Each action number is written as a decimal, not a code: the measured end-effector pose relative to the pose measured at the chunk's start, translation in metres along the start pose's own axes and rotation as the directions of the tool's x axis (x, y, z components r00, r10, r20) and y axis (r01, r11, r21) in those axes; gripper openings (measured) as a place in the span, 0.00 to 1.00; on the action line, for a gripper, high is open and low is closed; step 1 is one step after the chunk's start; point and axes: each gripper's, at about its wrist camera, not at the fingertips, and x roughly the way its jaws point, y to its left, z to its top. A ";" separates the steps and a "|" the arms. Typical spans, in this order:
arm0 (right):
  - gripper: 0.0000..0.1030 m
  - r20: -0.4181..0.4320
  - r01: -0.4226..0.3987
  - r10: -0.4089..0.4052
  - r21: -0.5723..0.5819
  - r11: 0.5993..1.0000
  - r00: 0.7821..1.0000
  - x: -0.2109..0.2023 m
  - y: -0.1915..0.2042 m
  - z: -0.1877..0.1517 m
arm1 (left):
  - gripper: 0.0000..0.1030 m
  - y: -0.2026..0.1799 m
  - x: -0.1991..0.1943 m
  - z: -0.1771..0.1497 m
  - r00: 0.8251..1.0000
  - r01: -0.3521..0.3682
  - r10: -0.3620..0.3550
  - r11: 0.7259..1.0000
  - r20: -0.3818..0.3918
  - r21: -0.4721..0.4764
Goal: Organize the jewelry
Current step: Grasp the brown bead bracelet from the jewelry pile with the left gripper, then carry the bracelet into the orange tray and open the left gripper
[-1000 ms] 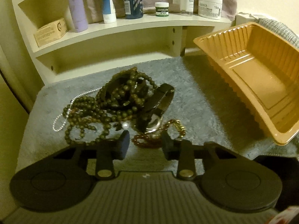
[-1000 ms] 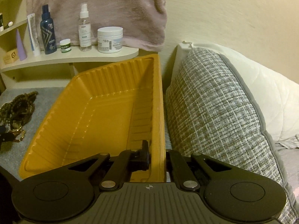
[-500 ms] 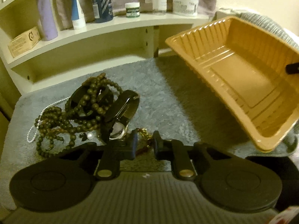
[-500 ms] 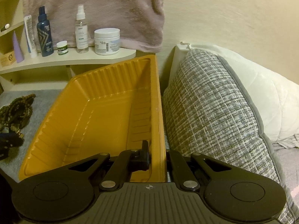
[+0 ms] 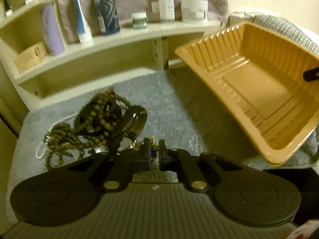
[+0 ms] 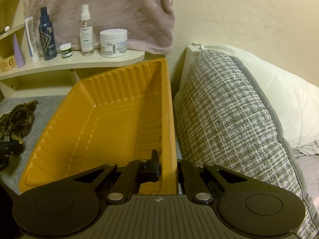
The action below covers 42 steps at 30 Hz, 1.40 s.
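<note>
Left gripper (image 5: 154, 157) pinches a gold chain (image 5: 153, 141) at the near edge of the jewelry pile (image 5: 95, 125) on the grey mat (image 5: 179, 107); right gripper (image 6: 167, 167) clamps the orange tray (image 6: 95, 131) rim, tilting it beyond, probably to receive the piece.

Tray (image 6: 111, 107): orange, ribbed. Beads (image 5: 93, 125): olive-brown. Pillow (image 6: 229, 109): grey-white woven check. Towel (image 6: 111, 6): mauve. Grippers: black.

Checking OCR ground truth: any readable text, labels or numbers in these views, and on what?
None legible.
Clear spray bottle: label print too blurred.
White jar: label numbers too small.
Dark blue bottle: triangle pattern, text unreadable.
Cardboard box: round logo, no words legible.
</note>
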 end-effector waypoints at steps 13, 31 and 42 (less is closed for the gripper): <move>0.03 0.006 -0.001 0.001 0.005 1.000 1.000 -0.002 0.000 -0.002 | 0.06 -0.013 -0.054 0.029 0.987 0.079 -0.072 0.996 0.143 -0.040; 0.03 0.014 -0.007 0.006 0.029 1.000 1.000 -0.008 0.000 -0.006 | 0.06 -0.079 -0.052 0.050 0.944 0.298 -0.301 0.954 0.136 0.040; 0.03 0.003 -0.007 0.007 0.037 0.999 1.000 -0.008 0.001 -0.008 | 0.16 -0.055 -0.048 0.033 0.971 0.216 -0.217 0.976 0.102 0.014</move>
